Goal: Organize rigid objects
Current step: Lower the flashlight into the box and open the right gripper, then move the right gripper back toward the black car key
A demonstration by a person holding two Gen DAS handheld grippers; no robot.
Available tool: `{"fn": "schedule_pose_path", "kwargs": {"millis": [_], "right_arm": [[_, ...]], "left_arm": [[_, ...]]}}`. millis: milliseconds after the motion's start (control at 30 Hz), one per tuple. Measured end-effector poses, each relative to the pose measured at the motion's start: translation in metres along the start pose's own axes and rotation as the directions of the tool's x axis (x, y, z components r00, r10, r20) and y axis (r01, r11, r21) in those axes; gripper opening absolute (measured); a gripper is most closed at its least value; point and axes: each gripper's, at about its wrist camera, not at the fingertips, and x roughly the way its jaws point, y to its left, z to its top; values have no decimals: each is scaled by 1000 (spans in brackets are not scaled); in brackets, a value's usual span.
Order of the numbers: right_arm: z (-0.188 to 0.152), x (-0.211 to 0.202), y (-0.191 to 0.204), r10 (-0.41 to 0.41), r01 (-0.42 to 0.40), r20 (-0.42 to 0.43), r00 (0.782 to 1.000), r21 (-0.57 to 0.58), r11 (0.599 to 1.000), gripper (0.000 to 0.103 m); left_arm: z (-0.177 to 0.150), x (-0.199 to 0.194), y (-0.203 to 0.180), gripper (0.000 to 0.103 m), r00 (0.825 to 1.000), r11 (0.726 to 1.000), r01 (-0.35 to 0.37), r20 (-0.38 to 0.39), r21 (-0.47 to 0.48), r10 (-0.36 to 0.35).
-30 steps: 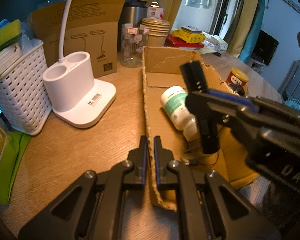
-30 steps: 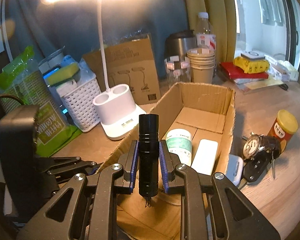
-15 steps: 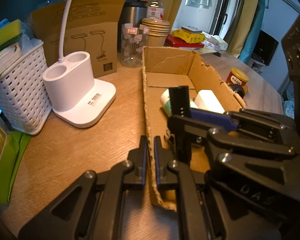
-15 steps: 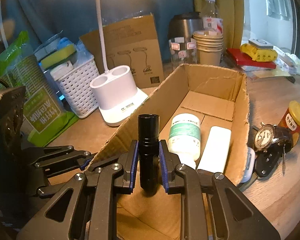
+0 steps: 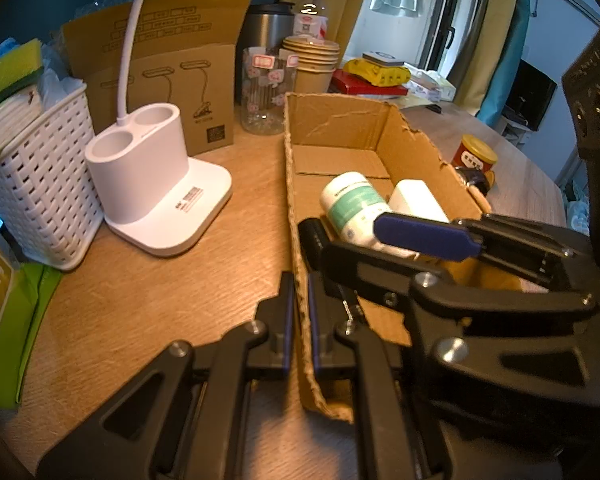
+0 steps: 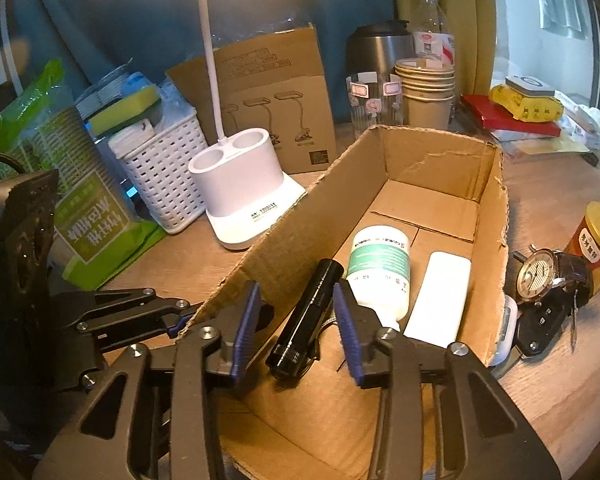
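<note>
An open cardboard box (image 6: 300, 224) (image 5: 295, 184) sits on the wooden table. My left gripper (image 5: 298, 320) is shut on the box's left wall. My right gripper (image 6: 295, 320) is open over the box's near end. A black flashlight (image 6: 306, 318) lies loose on the box floor between its spread fingers; its tip shows in the left wrist view (image 5: 314, 232). Beside it lie a white bottle with a green label (image 6: 380, 268) (image 5: 350, 204) and a white rectangular block (image 6: 440, 296) (image 5: 416, 200).
A white lamp base with two cups (image 5: 151, 168) and a white basket (image 5: 31, 184) stand left of the box. A wristwatch (image 6: 540, 276), a car key (image 6: 540, 324) and a red yellow-lidded jar (image 6: 596, 240) lie right of it. Cups, glass and bottles stand behind.
My right gripper lowered into the box, opened and let go of the flashlight, which went from upright in the jaws to lying on the box floor. My left gripper stayed put.
</note>
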Motion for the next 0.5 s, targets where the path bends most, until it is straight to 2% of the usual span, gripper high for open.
{"fn": "schedule_pose_path", "kwargs": {"millis": [233, 500], "right_arm": [[4, -15, -2, -17, 17, 44, 999, 4, 1000, 55], [7, -42, -15, -81, 79, 105, 991, 23, 997, 62]], "left_arm": [[0, 0, 0, 7, 1000, 1000, 0, 0, 0, 0], [0, 0, 0, 7, 1000, 1000, 0, 0, 0, 0]]}}
